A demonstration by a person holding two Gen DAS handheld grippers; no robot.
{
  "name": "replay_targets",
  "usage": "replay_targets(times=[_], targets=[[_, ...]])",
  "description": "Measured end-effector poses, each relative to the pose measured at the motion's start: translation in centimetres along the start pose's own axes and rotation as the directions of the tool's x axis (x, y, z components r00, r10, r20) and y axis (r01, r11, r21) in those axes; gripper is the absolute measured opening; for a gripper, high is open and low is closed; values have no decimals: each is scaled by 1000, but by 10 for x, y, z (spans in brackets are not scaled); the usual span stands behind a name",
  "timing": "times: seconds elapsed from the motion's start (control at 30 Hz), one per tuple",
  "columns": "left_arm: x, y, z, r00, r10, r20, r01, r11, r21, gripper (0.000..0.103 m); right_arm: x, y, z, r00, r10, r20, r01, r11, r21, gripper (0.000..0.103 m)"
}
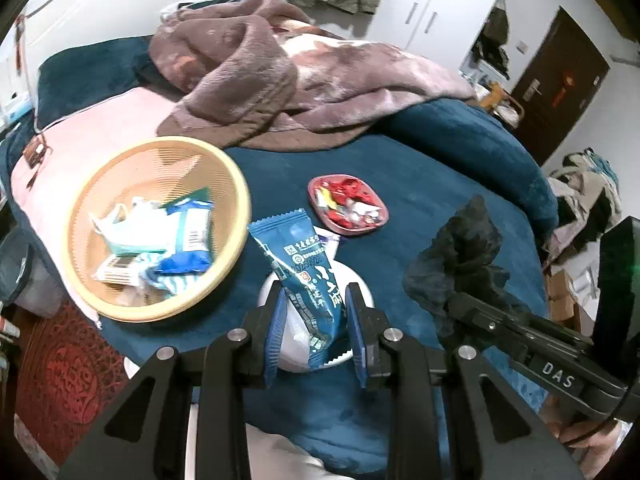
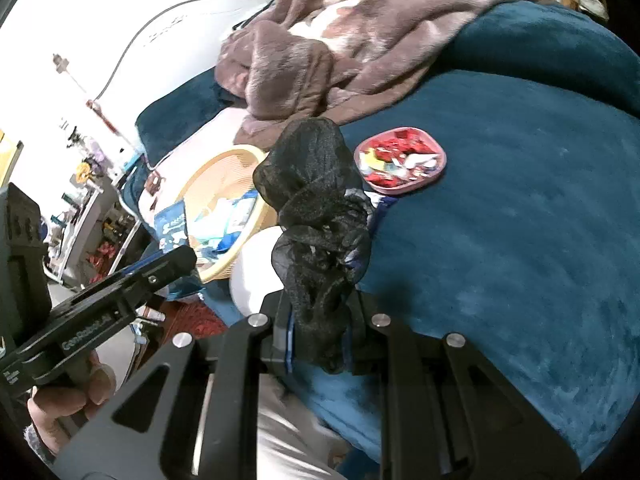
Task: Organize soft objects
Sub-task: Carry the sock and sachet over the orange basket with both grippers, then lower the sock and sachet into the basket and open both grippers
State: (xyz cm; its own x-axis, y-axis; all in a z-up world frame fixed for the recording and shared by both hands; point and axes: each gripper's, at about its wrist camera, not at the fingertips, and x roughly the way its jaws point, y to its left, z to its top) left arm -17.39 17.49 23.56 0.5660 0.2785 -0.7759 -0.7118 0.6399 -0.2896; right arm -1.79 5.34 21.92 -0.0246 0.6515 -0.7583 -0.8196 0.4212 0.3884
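Bedroom scene, dark blue plush bedspread (image 1: 420, 168) as the surface. Left gripper (image 1: 316, 336) pinches a blue foil snack packet (image 1: 300, 276) right beside the round tan woven basket (image 1: 236, 184); right gripper (image 2: 320, 340) clamps a crumpled black sheer cloth (image 2: 316, 200), held up next to that basket.

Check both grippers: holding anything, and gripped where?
Left gripper pinches the blue snack packet near its lower end. Right gripper clamps the black sheer cloth at its bottom.

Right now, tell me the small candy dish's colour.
Pinkish red dish, clearest in the left wrist view.
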Motion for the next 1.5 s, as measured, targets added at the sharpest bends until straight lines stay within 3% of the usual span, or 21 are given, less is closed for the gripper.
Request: replay_targets(times=[0.63,1.03,1.13,1.2,1.23,1.27,1.33,1.4,1.5], targets=[[16,99,23,996,87,-2,-86,985,-152,29,67,85,40,992,95,-79,-107,982,-153,18],[40,189,48,989,149,-13,-145,937,-319,29,153,132,83,964,173,-199,-203,969,-139,20],[48,206,52,988,155,-18,-152,924,-351,30,173,139,90,949,210,-235,-243,963,-119,22],[54,215,55,986,163,-23,-160,916,-368,41,189,143,93,932,228,-282,-265,959,-100,44],[57,219,56,985,169,-27,-166,911,-376,63,195,142,93,933,215,-288,-249,965,-84,70],[60,224,57,984,173,-38,-175,907,-383,87,195,139,93,938,216,-271,-243,967,-71,80],[62,228,55,983,177,-50,-182,898,-401,99,191,134,91,942,227,-248,-249,966,-62,80],[59,230,51,981,193,-36,-190,890,-414,100,187,127,88,942,229,-244,-248,967,-49,80],[58,228,47,970,237,-55,-239,886,-396,102,180,119,86,946,220,-236,-237,970,-46,89]])
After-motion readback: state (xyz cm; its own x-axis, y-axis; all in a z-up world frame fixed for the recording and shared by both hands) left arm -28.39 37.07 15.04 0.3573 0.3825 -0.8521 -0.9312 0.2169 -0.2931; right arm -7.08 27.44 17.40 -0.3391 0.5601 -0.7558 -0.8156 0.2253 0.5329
